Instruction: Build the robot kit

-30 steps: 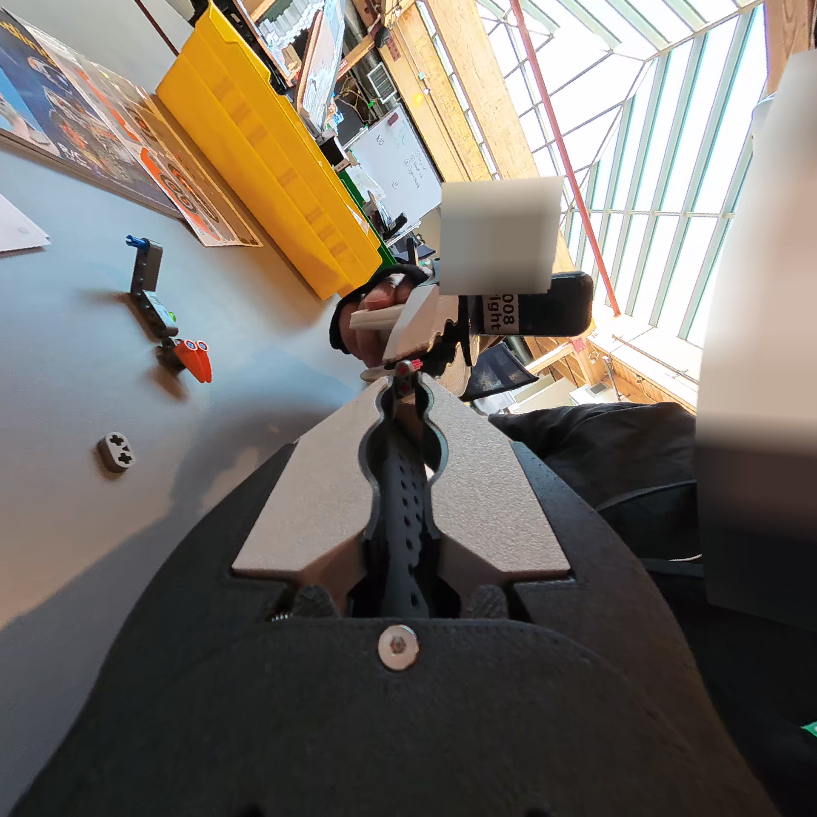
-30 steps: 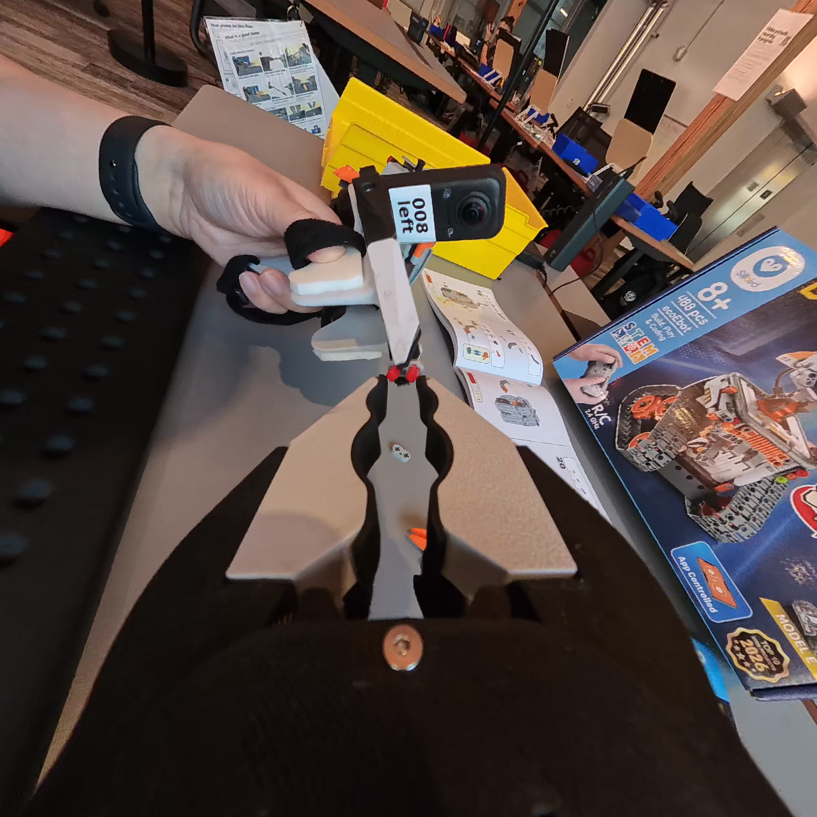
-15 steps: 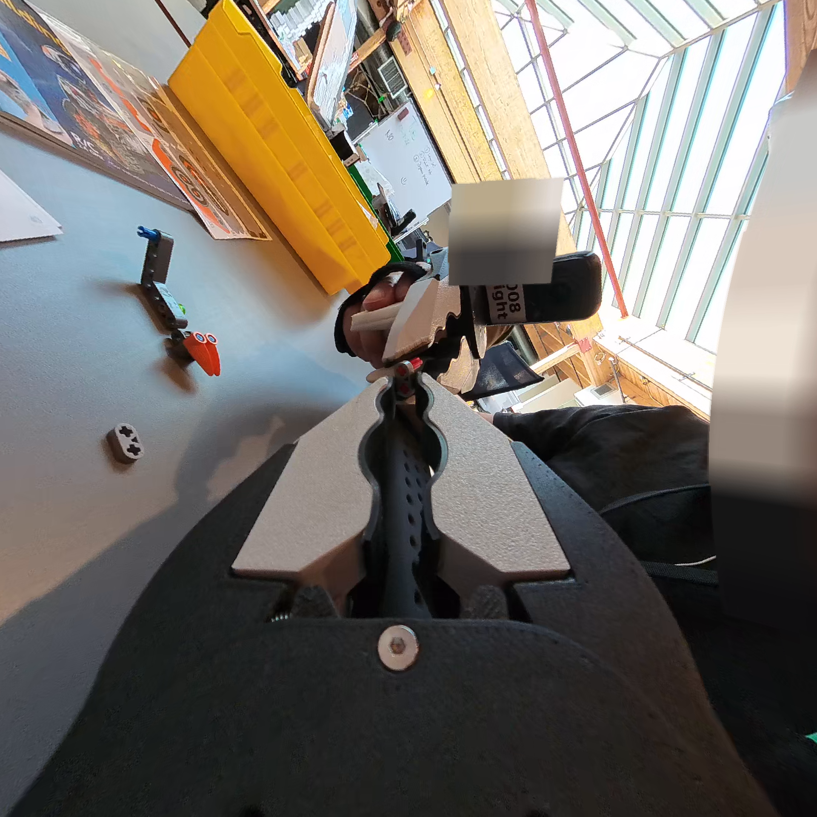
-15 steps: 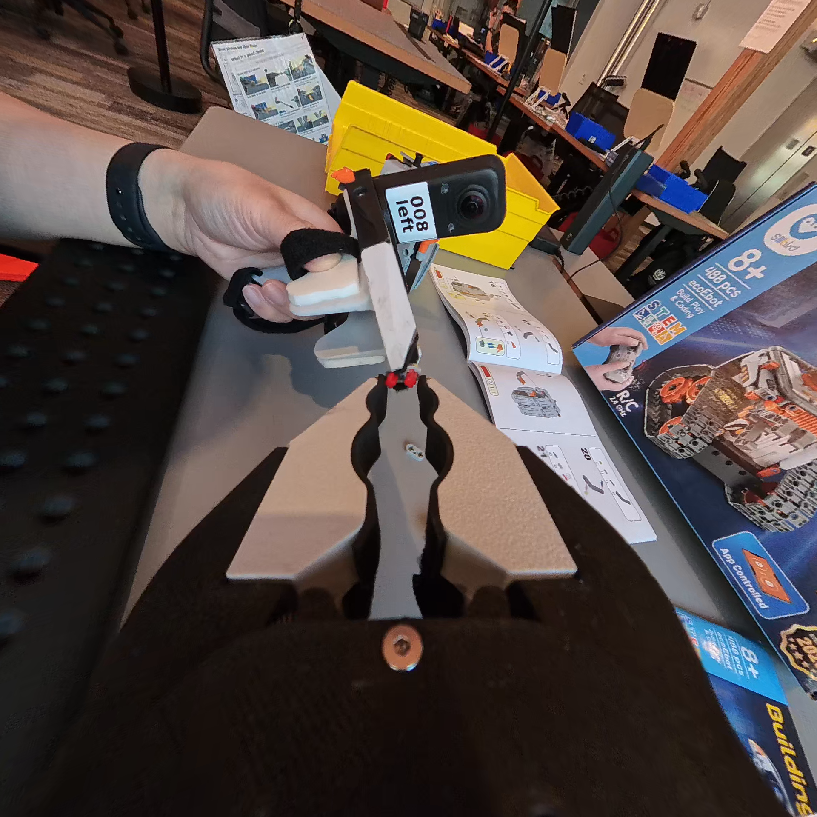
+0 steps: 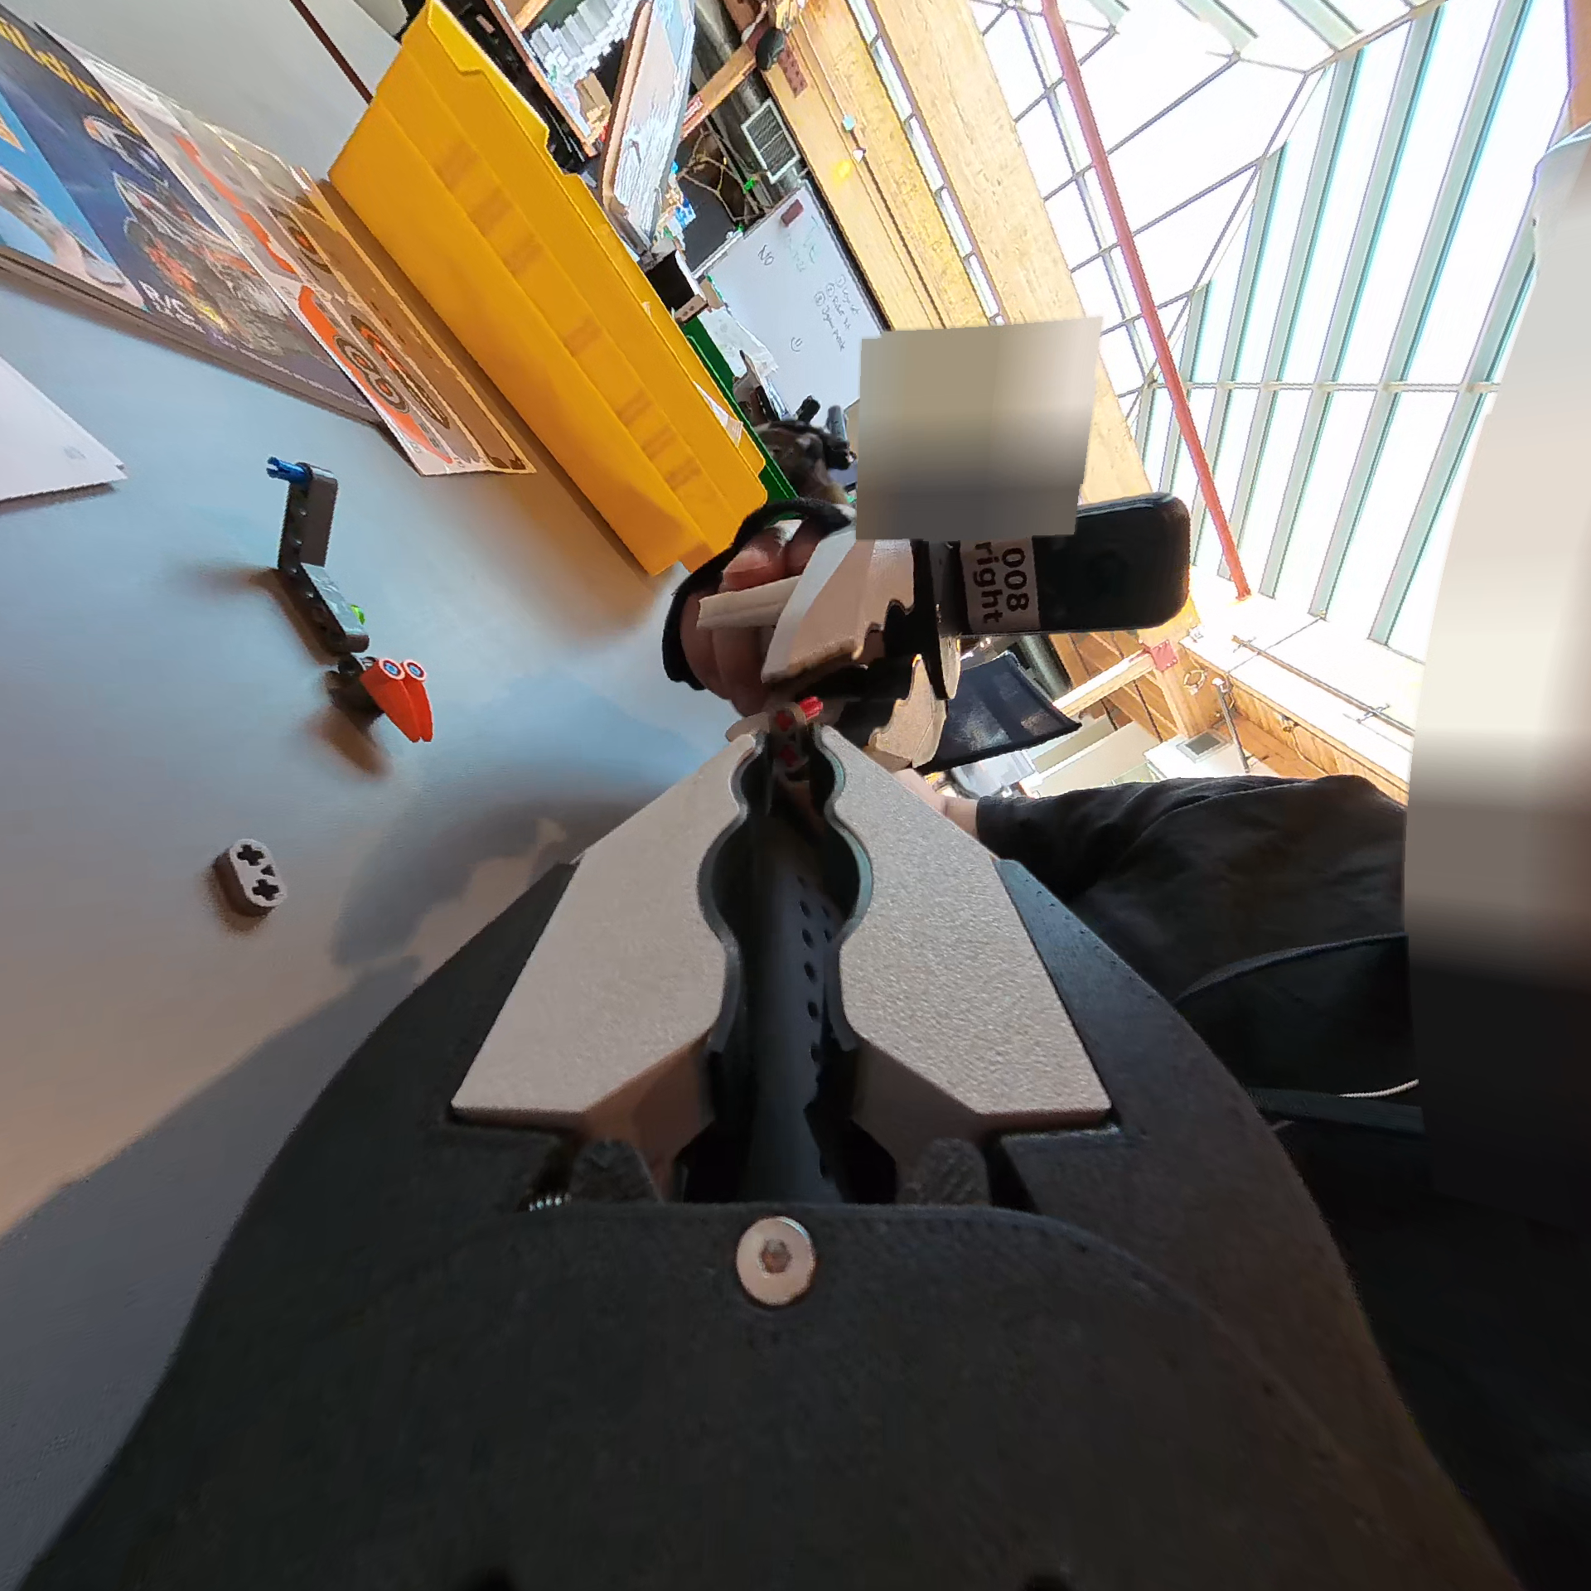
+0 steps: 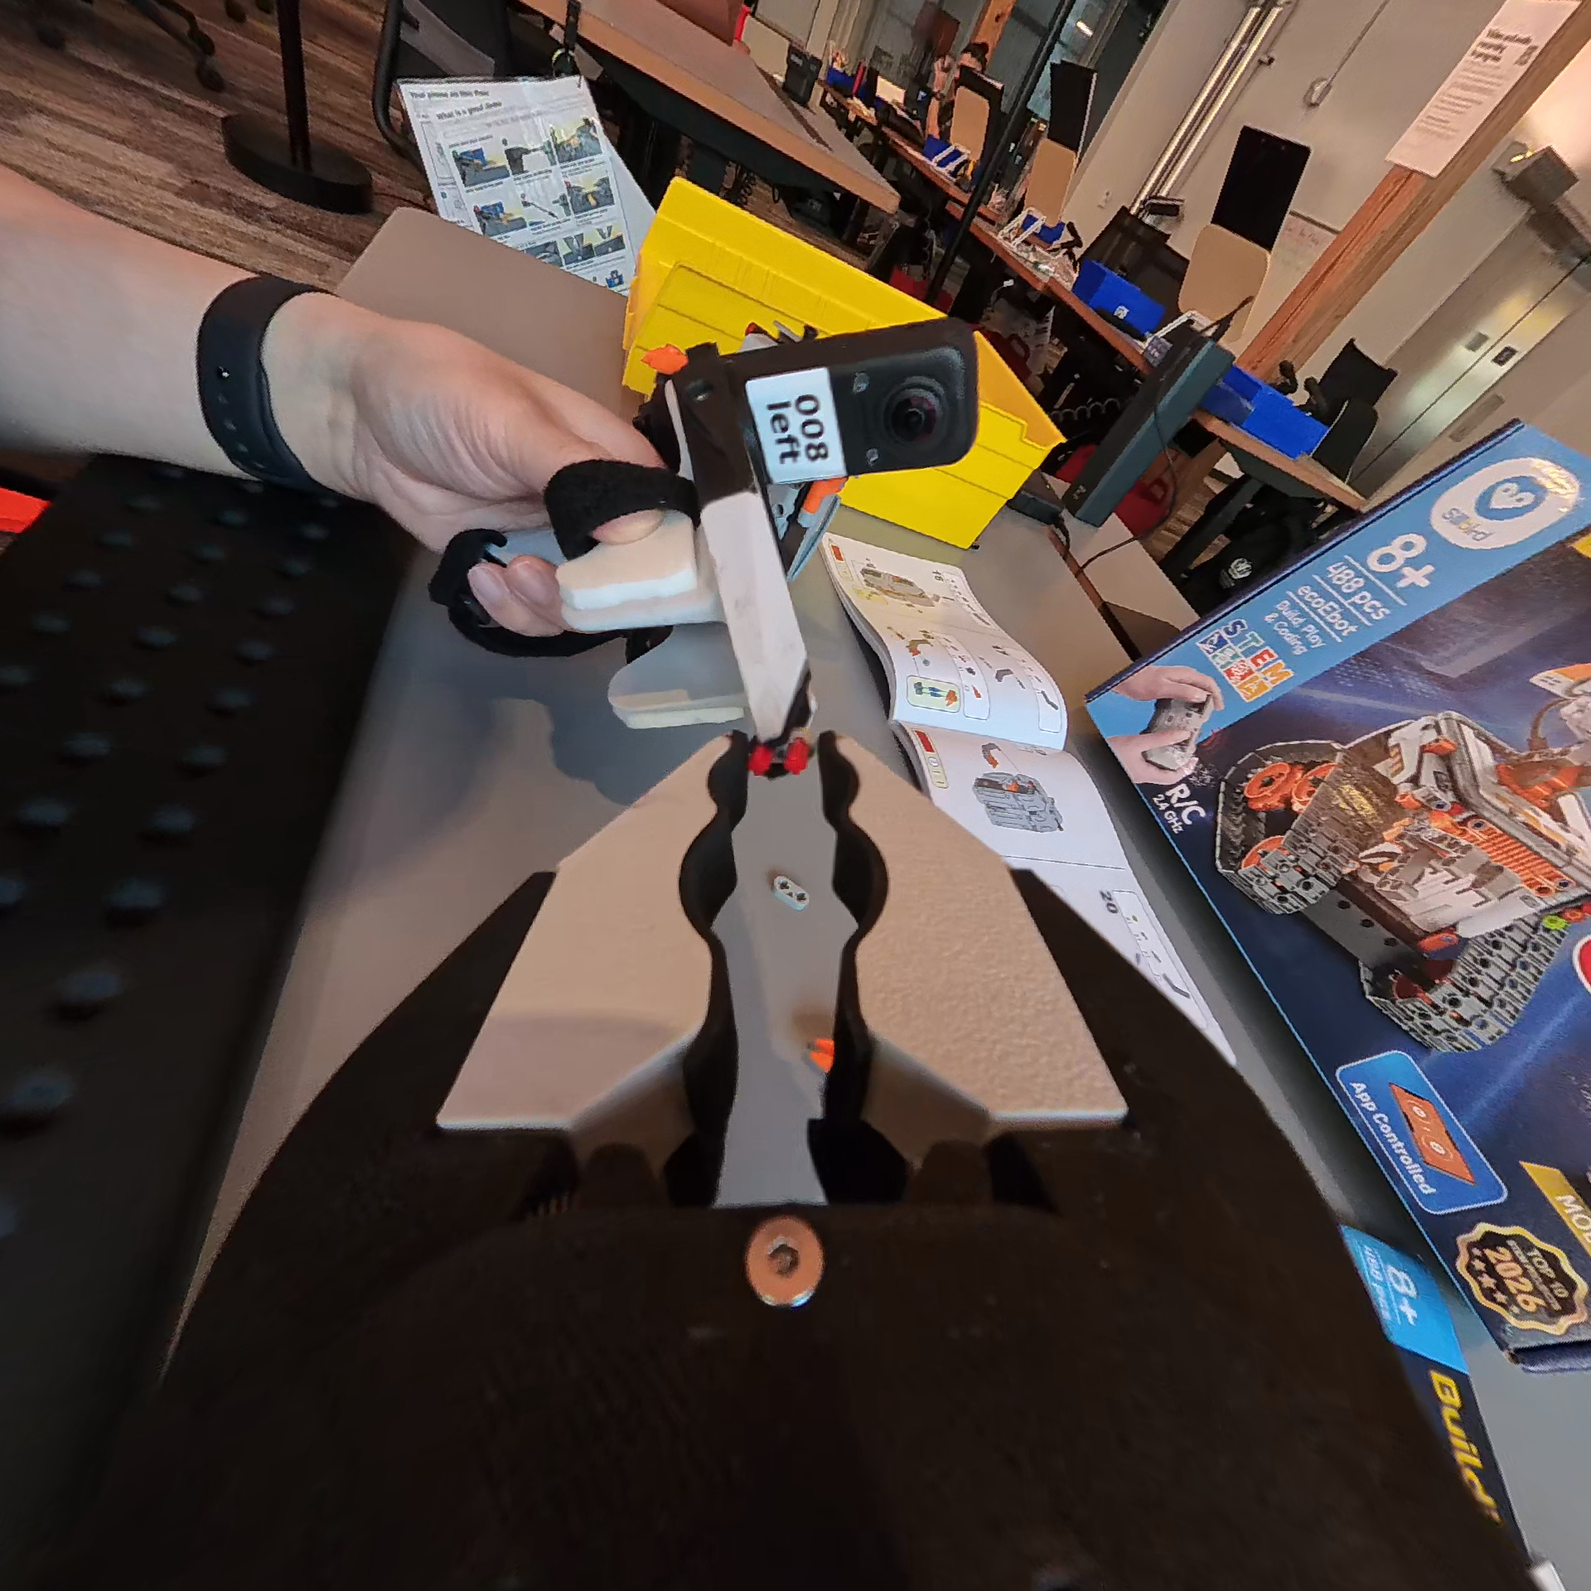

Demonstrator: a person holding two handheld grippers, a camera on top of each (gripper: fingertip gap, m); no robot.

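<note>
My left gripper (image 5: 788, 751) is shut on a small black piece with red pins (image 5: 794, 715), held above the grey table (image 5: 129, 775). My right gripper (image 6: 777, 753) faces it tip to tip. Its jaws stand narrowly apart and press on either side of the same piece (image 6: 779, 759). The left gripper also shows in the right wrist view (image 6: 758, 620), held by a hand (image 6: 430, 448). The right gripper shows in the left wrist view (image 5: 861, 654).
On the table lie a dark angled beam with a blue pin (image 5: 306, 551), orange parts (image 5: 400, 697) and a small grey two-hole connector (image 5: 250, 874). A yellow bin (image 6: 818, 284), an open booklet (image 6: 973, 680), a toy box (image 6: 1377, 775) and a black studded mat (image 6: 129, 775) surround them.
Both grippers have shifted slightly together over the table and stay tip to tip on the same piece. Their jaws have not visibly changed.
</note>
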